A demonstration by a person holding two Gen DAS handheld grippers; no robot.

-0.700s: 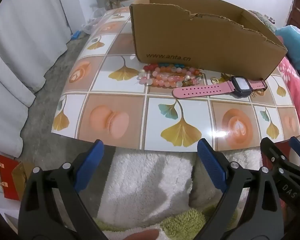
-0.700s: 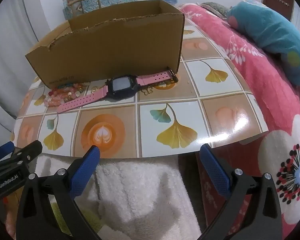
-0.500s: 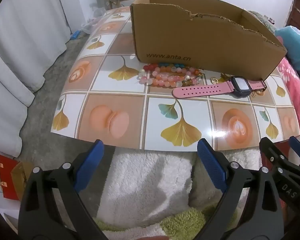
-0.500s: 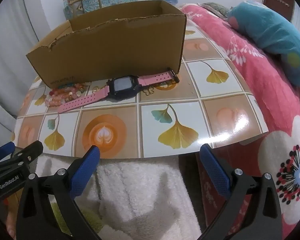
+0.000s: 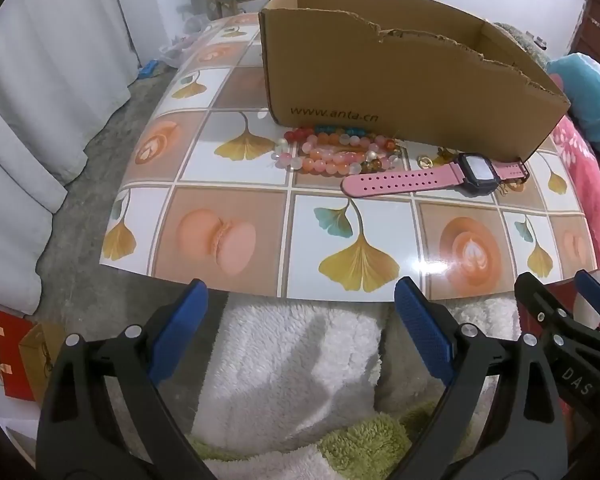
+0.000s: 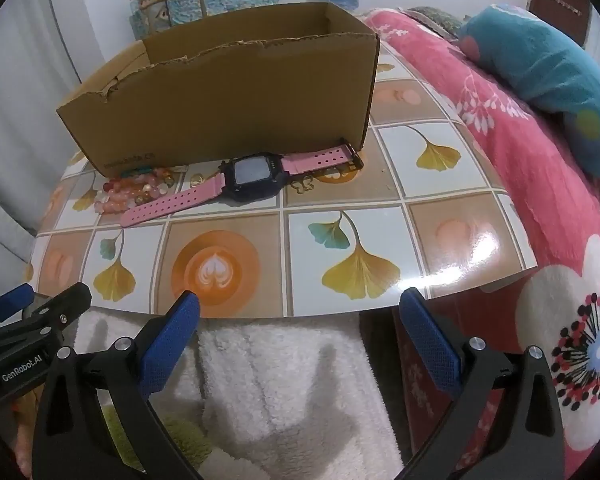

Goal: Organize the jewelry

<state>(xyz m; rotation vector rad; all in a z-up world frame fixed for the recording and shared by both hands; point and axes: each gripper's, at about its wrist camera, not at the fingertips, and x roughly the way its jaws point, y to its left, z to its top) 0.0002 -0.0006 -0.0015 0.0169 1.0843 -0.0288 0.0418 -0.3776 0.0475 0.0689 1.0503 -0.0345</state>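
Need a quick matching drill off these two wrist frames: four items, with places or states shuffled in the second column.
Things:
1. watch
2. bead bracelets
3. cardboard box
4. left hand-held gripper

Places or states:
A. open at the top, torn front rim
B. piled at the box's front wall, by the printed web address
C. jaws apart, nothing between them
D. lying flat, pink strap stretched out

Pairs: 1-D, 2-B, 3-A, 4-C

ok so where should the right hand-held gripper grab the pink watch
Probably the dark watch case, pinched across its width from above. It is the thickest, stiffest part; the pink strap lies flat on the patterned tabletop. Come from the near side, since the cardboard box stands close behind.
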